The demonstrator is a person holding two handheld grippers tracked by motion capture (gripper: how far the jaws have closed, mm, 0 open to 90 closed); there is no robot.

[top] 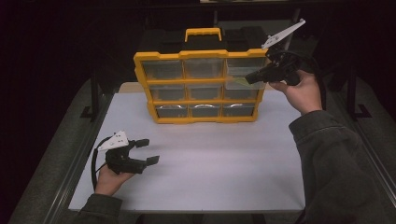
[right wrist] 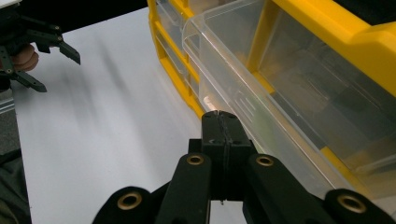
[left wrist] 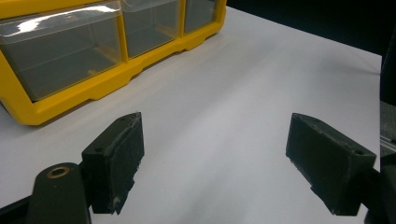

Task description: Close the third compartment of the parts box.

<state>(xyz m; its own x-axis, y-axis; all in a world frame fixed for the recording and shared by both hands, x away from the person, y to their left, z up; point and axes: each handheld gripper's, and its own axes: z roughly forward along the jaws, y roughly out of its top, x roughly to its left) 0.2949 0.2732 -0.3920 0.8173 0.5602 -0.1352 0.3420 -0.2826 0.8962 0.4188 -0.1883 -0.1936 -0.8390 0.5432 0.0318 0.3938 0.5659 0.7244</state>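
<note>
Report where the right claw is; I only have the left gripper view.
Observer: The right claw is at the right-hand column of the yellow plastic organiser with nine clear drawers.
Operator: Give me its jaw state.
Observer: Shut, with the tips against the front of a clear plastic drawer.
Operator: Describe how that drawer sits.
Observer: It stands pulled partway out of the yellow frame, while the drawers beside it sit flush.
</note>
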